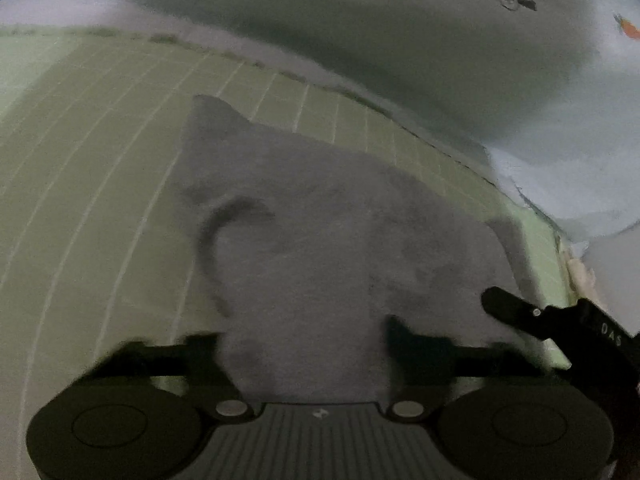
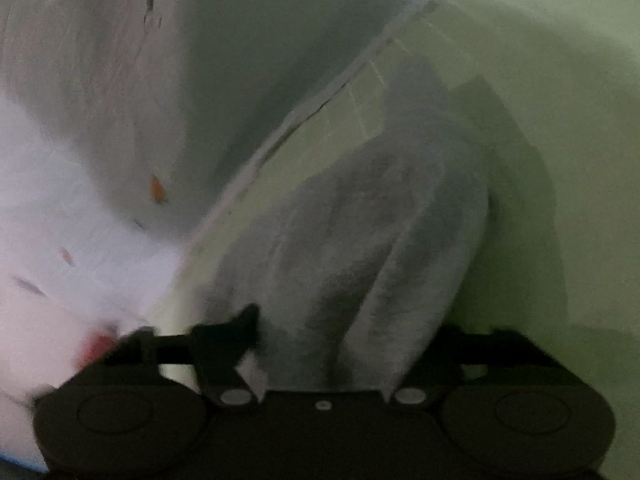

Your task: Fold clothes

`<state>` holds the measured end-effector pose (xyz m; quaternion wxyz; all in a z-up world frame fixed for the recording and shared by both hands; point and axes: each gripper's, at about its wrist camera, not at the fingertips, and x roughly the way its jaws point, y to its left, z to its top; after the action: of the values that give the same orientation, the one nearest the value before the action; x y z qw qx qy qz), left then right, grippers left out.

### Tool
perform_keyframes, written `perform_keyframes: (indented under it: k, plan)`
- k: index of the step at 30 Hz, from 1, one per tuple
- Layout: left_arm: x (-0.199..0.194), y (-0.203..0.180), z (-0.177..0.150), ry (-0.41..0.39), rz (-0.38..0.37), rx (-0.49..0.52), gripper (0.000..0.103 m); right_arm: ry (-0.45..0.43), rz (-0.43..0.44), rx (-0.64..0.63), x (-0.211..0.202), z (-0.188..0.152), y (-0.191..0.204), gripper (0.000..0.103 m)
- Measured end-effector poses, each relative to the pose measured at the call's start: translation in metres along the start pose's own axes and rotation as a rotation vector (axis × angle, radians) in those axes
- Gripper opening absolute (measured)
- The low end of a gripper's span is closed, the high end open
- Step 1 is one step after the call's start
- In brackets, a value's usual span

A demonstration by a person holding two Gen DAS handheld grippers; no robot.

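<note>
Blur: both views smeared, grey garment [image 1: 320,240] folds soft | Hidden: left gripper [image 1: 304,344] fingertips buried in cloth, right gripper [image 2: 332,340] far finger behind a fold | Cut off: white printed sheet [image 2: 60,220] at frame edge
</note>
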<state>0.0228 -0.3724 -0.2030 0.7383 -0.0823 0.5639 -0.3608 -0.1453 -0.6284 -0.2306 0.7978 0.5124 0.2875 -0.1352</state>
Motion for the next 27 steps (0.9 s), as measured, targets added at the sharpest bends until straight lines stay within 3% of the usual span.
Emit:
perform_keyframes:
  k: [3, 5, 9, 15, 21, 27]
  plan:
    - [-0.020, 0.002, -0.016, 0.016, -0.016, 0.001, 0.041, -0.008, 0.012, 0.008, -0.017, -0.021, 0.010, 0.044]
    - [-0.036, 0.000, -0.031, 0.023, -0.025, 0.018, 0.040, 0.001, 0.007, -0.005, -0.030, -0.035, 0.017, 0.041]
    - [-0.064, -0.004, -0.057, 0.039, -0.056, 0.042, 0.039, -0.009, 0.001, -0.014, -0.063, -0.069, 0.026, 0.040]
    - [-0.085, -0.018, -0.079, 0.056, -0.120, 0.123, 0.038, -0.102, -0.007, 0.045, -0.114, -0.113, 0.023, 0.039]
    - [-0.085, -0.062, -0.098, 0.076, -0.187, 0.227, 0.038, -0.223, -0.005, 0.102, -0.177, -0.132, -0.001, 0.039]
    - [-0.068, -0.142, -0.128, 0.031, -0.198, 0.295, 0.037, -0.303, 0.044, 0.131, -0.238, -0.113, -0.054, 0.039]
